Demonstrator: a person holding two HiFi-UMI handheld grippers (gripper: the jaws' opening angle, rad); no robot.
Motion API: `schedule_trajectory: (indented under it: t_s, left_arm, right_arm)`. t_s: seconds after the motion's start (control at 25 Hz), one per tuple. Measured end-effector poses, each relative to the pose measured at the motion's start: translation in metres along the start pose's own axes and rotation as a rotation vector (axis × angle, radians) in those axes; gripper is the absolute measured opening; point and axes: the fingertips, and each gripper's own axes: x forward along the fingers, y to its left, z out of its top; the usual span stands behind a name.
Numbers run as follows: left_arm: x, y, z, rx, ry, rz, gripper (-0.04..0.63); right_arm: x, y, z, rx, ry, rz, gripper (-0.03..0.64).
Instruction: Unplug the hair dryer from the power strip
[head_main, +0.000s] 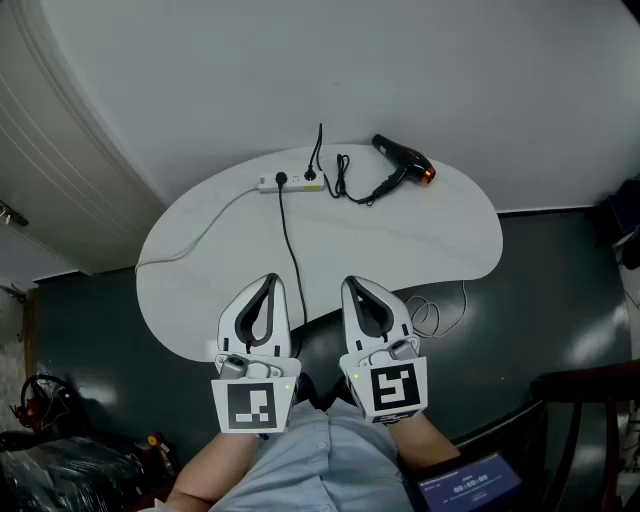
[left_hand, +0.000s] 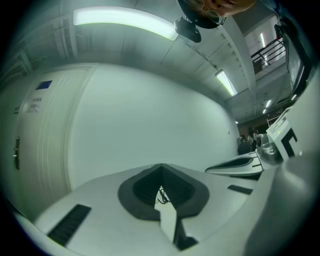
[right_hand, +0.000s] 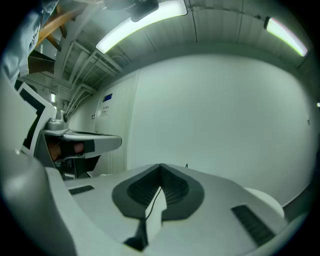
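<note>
Looking for the hair dryer (head_main: 405, 160) first: where does it lie, and why there?

It lies on its side at about 1 o'clock on the white bench (head_main: 430, 240), near the far edge. Its black cord (head_main: 345, 186) is bunched in loose loops just at its 9 o'clock side. The cord is slack, so nothing is tugging at the plug.

And the power strip (head_main: 295, 185)?

It is at 12 o'clock, lying lengthwise along the far edge, and its white lead (head_main: 200, 225) trails off toward 8 o'clock. Two black plugs sit in it. The loops run to the right-hand plug (head_main: 311, 176), so I judge that one to be the dryer's. The left-hand plug (head_main: 281, 179) feeds a black cable (head_main: 290, 250) that runs straight toward 6 o'clock and off the near edge. The unplugging is not yet done.

What about the tongs?

Both hover side by side over the near edge at 6 o'clock, level, pointing toward 12 and well apart from the strip. It reads as a ready stance before the reach. The left tongs (head_main: 270, 279) have their tips pressed together with nothing between them. The right tongs (head_main: 350, 283) are likewise closed and empty, touching nothing.

What does the next move call for?

As I judge it, one pair must open to take the plug body. The strip looks light, so it may lift unless the other pair holds it down.
</note>
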Motion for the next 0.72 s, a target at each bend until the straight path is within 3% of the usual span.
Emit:
schedule_trajectory:
  t_s: [0.24,0.44,0.6,0.72]
  left_arm:
    - [0.01,-0.016,-0.005,-0.002,0.011,0.0,-0.003]
    - [0.014,-0.033,-0.002,0.008,0.007,0.001,-0.003]
    - [0.018,-0.044,-0.005,0.022,0.016,-0.004,-0.003]
    - [0.024,-0.049,-0.012,0.018,0.043,-0.006,-0.003]
  right_arm:
    - [-0.004,-0.016,-0.003,0.0,-0.017,0.007,-0.003]
    - [-0.016,-0.029,-0.021,0.077,0.096,0.031,-0.003]
    - [-0.016,-0.039,-0.019,0.05,0.036,0.044,-0.003]
    - [-0.017,-0.048,-0.029,0.08,0.114,0.028,-0.003]
